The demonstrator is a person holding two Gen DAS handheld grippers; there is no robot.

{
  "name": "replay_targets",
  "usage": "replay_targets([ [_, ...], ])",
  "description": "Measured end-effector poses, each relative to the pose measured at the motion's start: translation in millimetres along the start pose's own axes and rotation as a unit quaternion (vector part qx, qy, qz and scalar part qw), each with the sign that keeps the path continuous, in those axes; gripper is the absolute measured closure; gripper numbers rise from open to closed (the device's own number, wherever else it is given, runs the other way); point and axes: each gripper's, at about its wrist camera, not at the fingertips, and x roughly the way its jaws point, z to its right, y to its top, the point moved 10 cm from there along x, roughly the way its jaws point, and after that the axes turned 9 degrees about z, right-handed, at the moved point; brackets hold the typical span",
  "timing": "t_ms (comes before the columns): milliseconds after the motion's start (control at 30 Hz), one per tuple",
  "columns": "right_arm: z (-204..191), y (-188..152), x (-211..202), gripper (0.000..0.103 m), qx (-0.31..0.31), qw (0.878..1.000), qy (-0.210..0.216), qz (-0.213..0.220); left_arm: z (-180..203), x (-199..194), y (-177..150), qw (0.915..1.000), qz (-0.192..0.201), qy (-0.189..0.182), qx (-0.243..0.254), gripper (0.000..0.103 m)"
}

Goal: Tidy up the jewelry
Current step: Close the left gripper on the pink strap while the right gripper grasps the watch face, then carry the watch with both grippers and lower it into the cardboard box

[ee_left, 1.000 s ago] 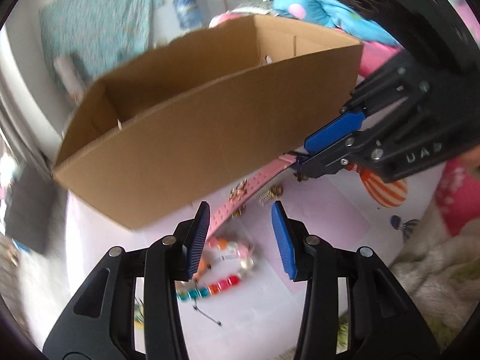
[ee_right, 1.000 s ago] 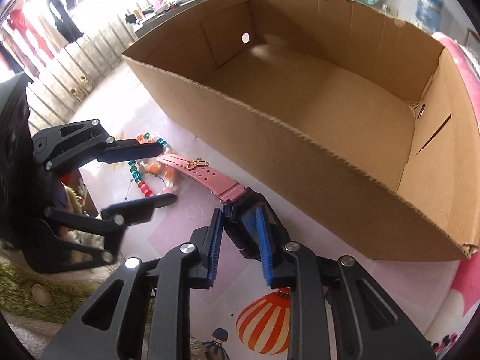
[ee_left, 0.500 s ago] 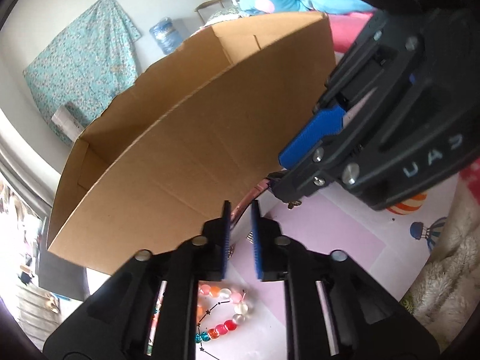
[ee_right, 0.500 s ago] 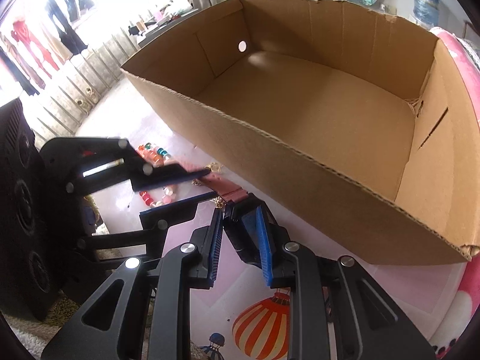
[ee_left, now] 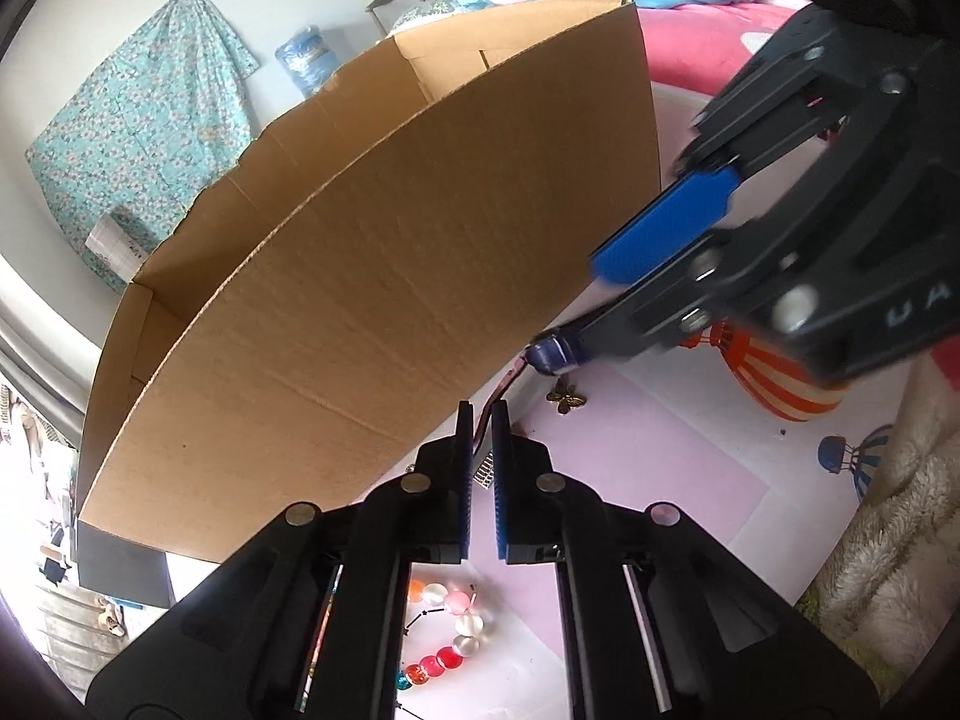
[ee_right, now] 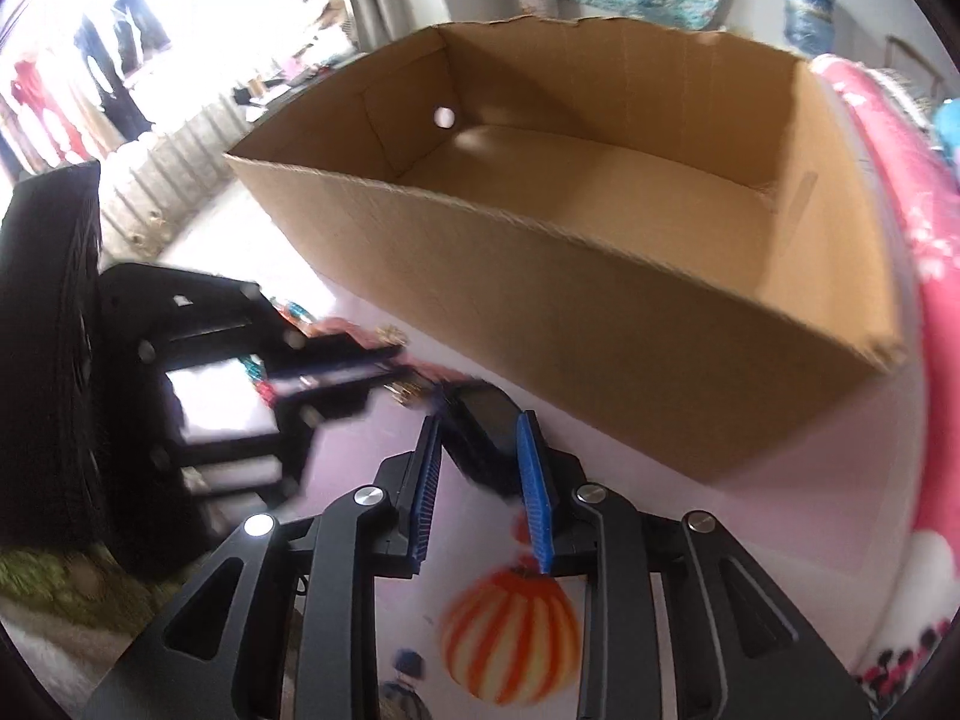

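Jewelry lies on a pink surface (ee_left: 672, 498) in front of an open cardboard box (ee_left: 372, 312). A pink watch strap (ee_left: 501, 387) runs between the two grippers beside the box's near wall. The left gripper (ee_left: 482, 414) has its fingers pressed together on one end of the strap. The right gripper (ee_right: 480, 432) has just been widening; its blue fingers (ee_right: 531, 468) stand slightly apart around the dark watch body (ee_right: 486, 420), and whether the pads touch it cannot be told through the blur. A beaded bracelet (ee_left: 447, 642) rests on the surface beneath the left gripper, and a small butterfly charm (ee_left: 565, 401) lies just beside the strap. A striped balloon print (ee_right: 510, 633) marks the surface below the right gripper.
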Motion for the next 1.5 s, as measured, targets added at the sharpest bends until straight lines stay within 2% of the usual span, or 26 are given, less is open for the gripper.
replay_targets([
  [200,13.7,-10.9,-4.9,0.076,-0.042,0.997,-0.071,-0.005,-4.8,1.1,-2.7,1.0000,-0.003,-0.005,-0.003,0.098],
  [333,8.8,-10.9,0.3,0.076,-0.082,0.993,-0.085,-0.010,-2.1,6.2,-0.1,1.0000,-0.004,-0.005,-0.001,0.098],
  [533,-0.2,-22.8,8.0,0.076,-0.173,0.974,-0.137,-0.040,-2.6,6.9,2.3,0.9999,0.005,-0.007,-0.010,0.098],
  [667,1.4,-24.5,8.3,0.076,-0.182,0.970,-0.160,-0.037,-4.8,6.3,-0.7,0.9995,0.006,-0.014,-0.027,0.098],
  [767,6.1,-22.1,11.4,0.080,-0.160,0.974,-0.158,-0.024,-5.2,6.8,-0.9,0.9988,0.007,-0.023,-0.043,0.099],
  [833,10.2,-19.0,14.7,0.091,-0.149,0.975,-0.165,-0.019,-4.5,6.0,-1.0,0.9983,0.009,-0.027,-0.052,0.099],
  [933,11.8,-15.4,6.6,0.099,-0.139,0.973,-0.182,-0.003,-7.5,0.7,4.4,0.9980,0.027,-0.017,-0.054,0.101],
  [1100,-4.9,0.3,-17.6,0.099,-0.149,0.965,-0.215,0.036,-17.5,-18.1,19.1,0.9959,0.062,0.002,-0.065,0.102],
  [1233,-24.3,8.6,-43.5,0.100,-0.159,0.959,-0.225,0.065,-26.8,-40.3,31.3,0.9933,0.090,0.021,-0.070,0.102],
  [1300,-40.2,17.5,-60.7,0.100,-0.173,0.955,-0.228,0.084,-36.2,-54.7,40.7,0.9907,0.109,0.030,-0.076,0.102],
  [1433,-50.8,46.5,-91.3,0.100,-0.198,0.946,-0.227,0.122,-61.5,-86.8,61.8,0.9832,0.146,0.030,-0.106,0.103],
  [1500,-52.7,62.6,-98.6,0.100,-0.208,0.943,-0.218,0.139,-81.2,-102.8,80.3,0.9781,0.174,0.041,-0.107,0.103],
])
